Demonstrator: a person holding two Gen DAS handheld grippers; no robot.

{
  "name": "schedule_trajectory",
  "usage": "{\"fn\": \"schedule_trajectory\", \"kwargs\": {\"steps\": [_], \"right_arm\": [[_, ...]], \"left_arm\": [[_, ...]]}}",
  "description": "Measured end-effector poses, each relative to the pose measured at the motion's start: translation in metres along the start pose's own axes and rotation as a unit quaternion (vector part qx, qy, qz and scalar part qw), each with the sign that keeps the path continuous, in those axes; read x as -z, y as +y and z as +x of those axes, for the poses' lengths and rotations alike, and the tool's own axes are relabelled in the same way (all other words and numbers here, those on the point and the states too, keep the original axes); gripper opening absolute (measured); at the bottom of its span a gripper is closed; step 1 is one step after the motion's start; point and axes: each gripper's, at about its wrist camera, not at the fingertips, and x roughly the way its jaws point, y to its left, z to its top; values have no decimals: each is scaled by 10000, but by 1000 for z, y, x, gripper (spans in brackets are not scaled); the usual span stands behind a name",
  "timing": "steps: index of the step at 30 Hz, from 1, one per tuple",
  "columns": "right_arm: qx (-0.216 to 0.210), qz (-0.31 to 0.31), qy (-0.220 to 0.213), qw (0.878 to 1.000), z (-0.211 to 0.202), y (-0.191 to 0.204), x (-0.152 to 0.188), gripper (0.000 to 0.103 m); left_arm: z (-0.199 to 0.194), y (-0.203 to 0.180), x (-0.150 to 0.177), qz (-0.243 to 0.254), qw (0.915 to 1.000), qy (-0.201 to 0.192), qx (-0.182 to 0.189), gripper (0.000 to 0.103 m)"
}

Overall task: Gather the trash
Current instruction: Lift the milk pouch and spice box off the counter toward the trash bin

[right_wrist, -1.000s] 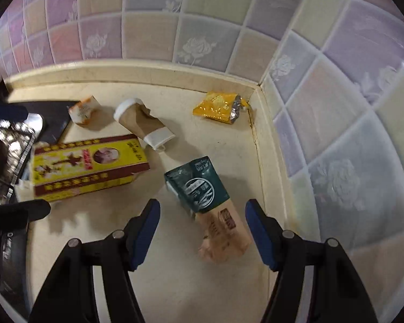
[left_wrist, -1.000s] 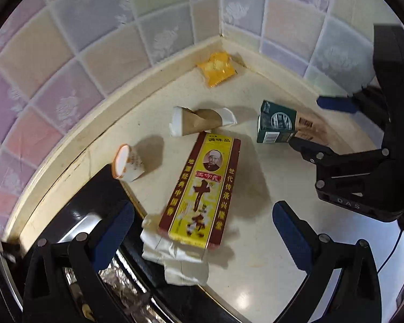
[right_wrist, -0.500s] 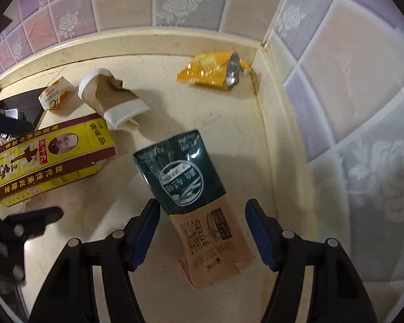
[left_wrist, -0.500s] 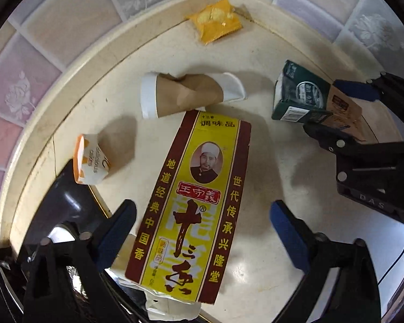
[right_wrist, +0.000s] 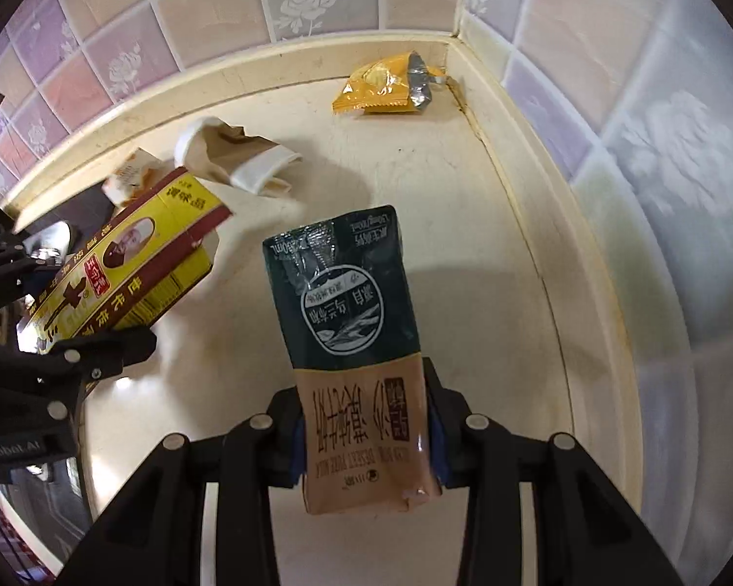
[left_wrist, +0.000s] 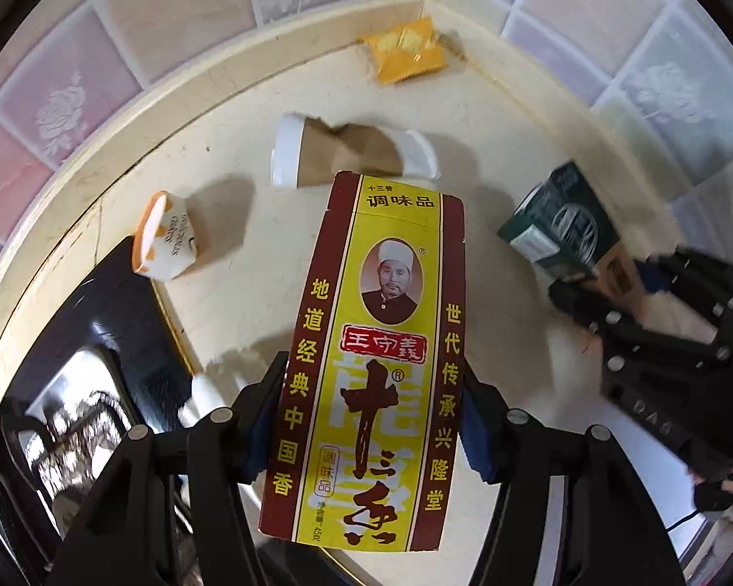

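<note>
My left gripper (left_wrist: 371,420) is shut on a long yellow and red spice box (left_wrist: 376,366) and holds it above the cream counter. The box also shows in the right wrist view (right_wrist: 122,263). My right gripper (right_wrist: 366,434) is shut on a green and brown milk carton (right_wrist: 352,342), which also shows in the left wrist view (left_wrist: 567,229). On the counter lie a crushed brown paper cup (left_wrist: 352,156), a small orange and white cup (left_wrist: 163,244) and a yellow snack wrapper (left_wrist: 405,49).
Tiled walls meet at the corner behind the wrapper (right_wrist: 386,83). A black stove top (left_wrist: 97,322) with a burner lies at the left. White crumpled paper (left_wrist: 205,390) sits at the stove's edge.
Both grippers went down and closed: the left on the spice box, the right on the milk carton. Both items are now lifted off the counter.
</note>
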Motion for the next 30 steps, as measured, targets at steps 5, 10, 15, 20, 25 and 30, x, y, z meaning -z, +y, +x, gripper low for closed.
{"fn": "schedule_trajectory", "kwargs": {"steps": [5, 10, 15, 20, 25, 30], "right_arm": [[-5, 239, -213, 9995, -31, 6, 27, 38], [50, 476, -476, 9977, -70, 25, 54, 38], [59, 635, -734, 9953, -112, 53, 96, 38], [-172, 993, -827, 9915, -143, 73, 143, 38], [-254, 1158, -906, 9888, -167, 96, 191, 38], [-379, 1105, -870, 9893, -180, 117, 237, 38]], "left_arm": [[-36, -9, 21, 40, 9988, -349, 332, 60], [-74, -10, 47, 77, 9956, -677, 645, 60], [-121, -18, 94, 138, 9910, -1019, 863, 60], [-154, -27, 146, 294, 9863, -1297, 972, 60], [-173, -31, 209, 240, 9819, -1482, 1153, 60], [-184, -42, 275, 239, 9798, -1709, 1007, 60]]}}
